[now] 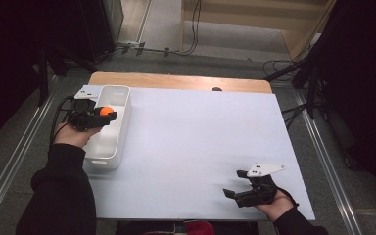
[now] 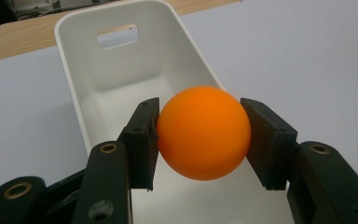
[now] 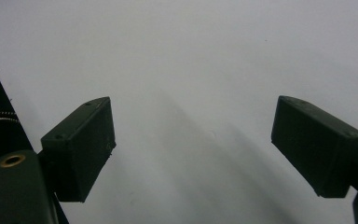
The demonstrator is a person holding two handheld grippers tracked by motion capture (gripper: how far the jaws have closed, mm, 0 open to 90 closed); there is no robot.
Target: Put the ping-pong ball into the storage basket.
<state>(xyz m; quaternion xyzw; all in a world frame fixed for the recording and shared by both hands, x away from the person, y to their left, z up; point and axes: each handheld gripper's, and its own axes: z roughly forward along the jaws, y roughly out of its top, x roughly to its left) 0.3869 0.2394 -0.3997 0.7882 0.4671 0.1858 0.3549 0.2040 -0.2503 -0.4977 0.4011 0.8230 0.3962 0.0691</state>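
In the high view, the left gripper [image 1: 108,116] sits at the left of the frame with its jaws clamped on an orange ball [image 1: 106,111], held over the open white bin [image 1: 122,128] that stands on the left edge of the table [image 1: 196,142]. The step in hand looks like dropping the ball into the bin: it is carried above the cavity, not yet let go. The next move calls for lowering it a little toward the bin floor and parting the jaws so it falls inside and does not bounce over the wall. At the lower right of the frame the right gripper [image 1: 235,183] rests near the table's front edge, jaws spread and holding nothing, well apart from the bin. The table top is a plain pale sheet over a wooden board whose far strip shows at the top; beyond it lie a grey floor, trailing cables [image 1: 191,29] and dark stands at both sides. In the left gripper view, the ball [image 2: 204,132] fills the centre, both pads pressing its sides, with the bin [image 2: 74,56] and its handle slot just behind and below. In the right gripper view, the wide-open jaws frame bare pale table surface [image 3: 191,70].
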